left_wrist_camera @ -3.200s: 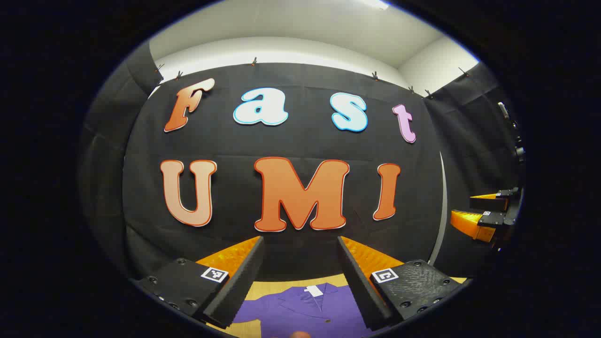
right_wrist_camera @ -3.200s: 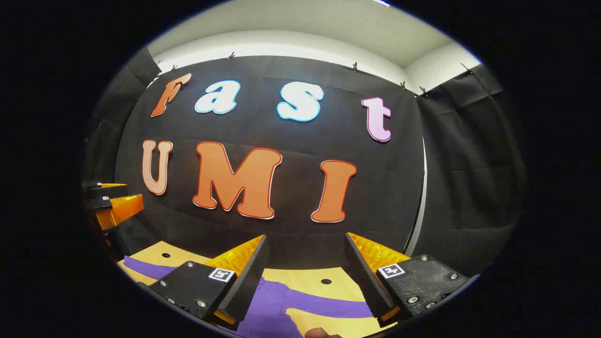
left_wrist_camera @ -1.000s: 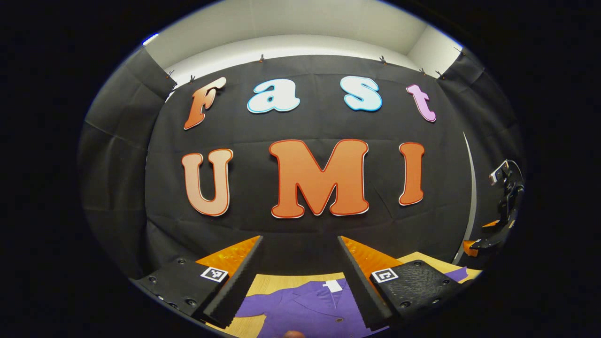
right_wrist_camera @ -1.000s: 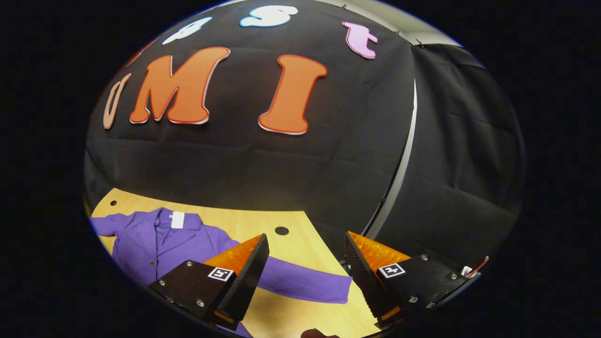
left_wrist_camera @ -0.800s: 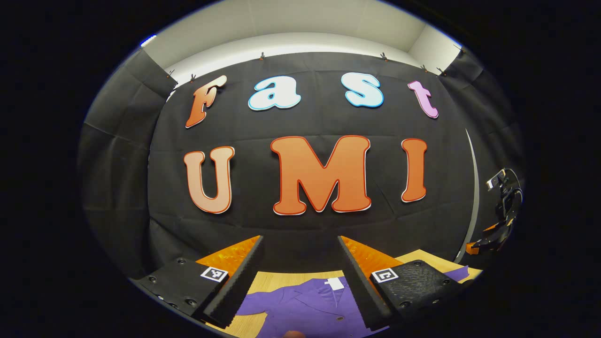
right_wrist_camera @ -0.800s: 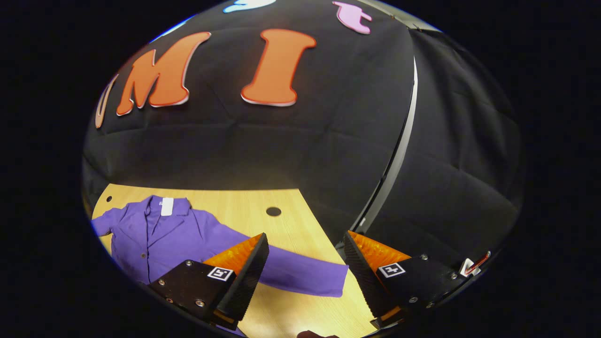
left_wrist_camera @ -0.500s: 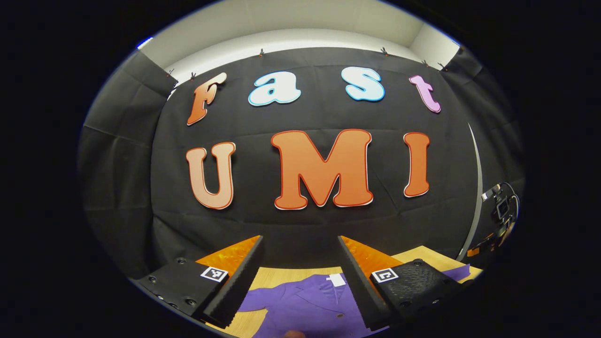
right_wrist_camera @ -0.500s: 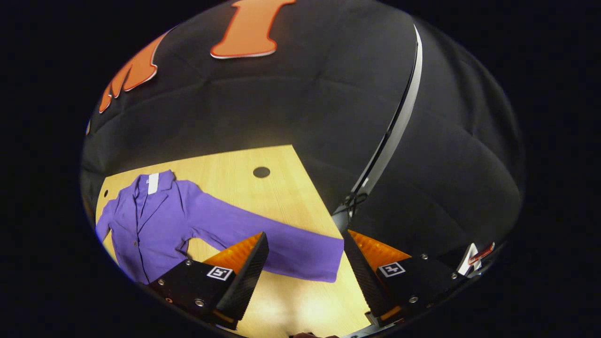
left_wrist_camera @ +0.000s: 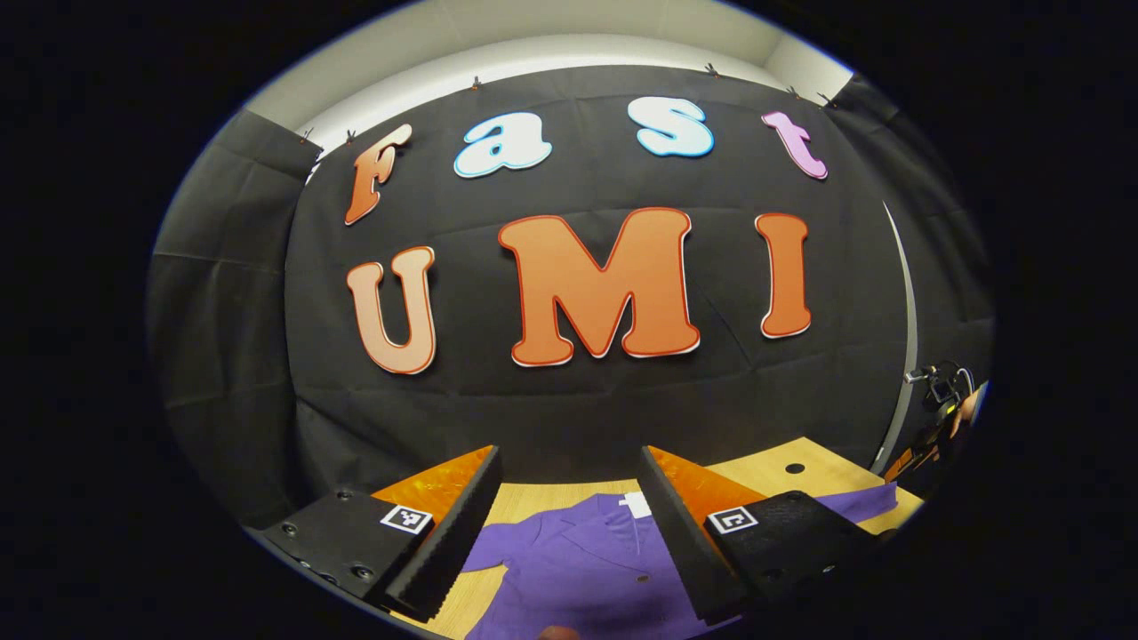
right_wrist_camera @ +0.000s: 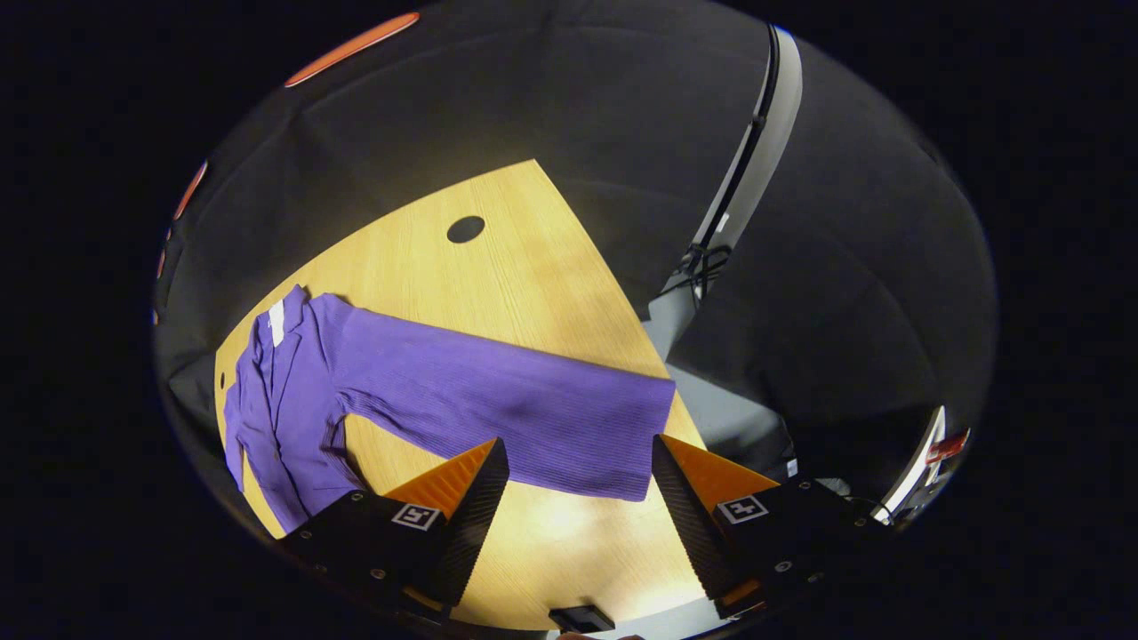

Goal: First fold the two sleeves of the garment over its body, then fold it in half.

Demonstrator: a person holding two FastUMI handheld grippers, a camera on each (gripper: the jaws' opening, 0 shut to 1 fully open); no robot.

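Observation:
A purple jacket (right_wrist_camera: 302, 391) lies flat on the wooden table (right_wrist_camera: 498, 267), its collar with a white tag (right_wrist_camera: 276, 322) toward the far left. One long sleeve (right_wrist_camera: 524, 409) stretches toward the table's right edge. My right gripper (right_wrist_camera: 573, 480) hovers open just above the cuff end of that sleeve, nothing between its fingers. In the left gripper view the jacket's collar and front (left_wrist_camera: 578, 560) lie below my left gripper (left_wrist_camera: 564, 498), which is open and empty, held above the garment. The sleeve's far end (left_wrist_camera: 858, 502) shows at the right.
A round cable hole (right_wrist_camera: 465, 228) sits in the table beyond the sleeve. The table's right edge (right_wrist_camera: 658, 356) runs close to the cuff, with a metal post and cables (right_wrist_camera: 711, 240) past it. The other gripper and a hand (left_wrist_camera: 947, 409) show at the far right.
My right gripper has tilted down and moved close to the sleeve's cuff, which now lies just ahead of its fingers. The left gripper has tipped down slightly, showing more of the table. Both remain open.

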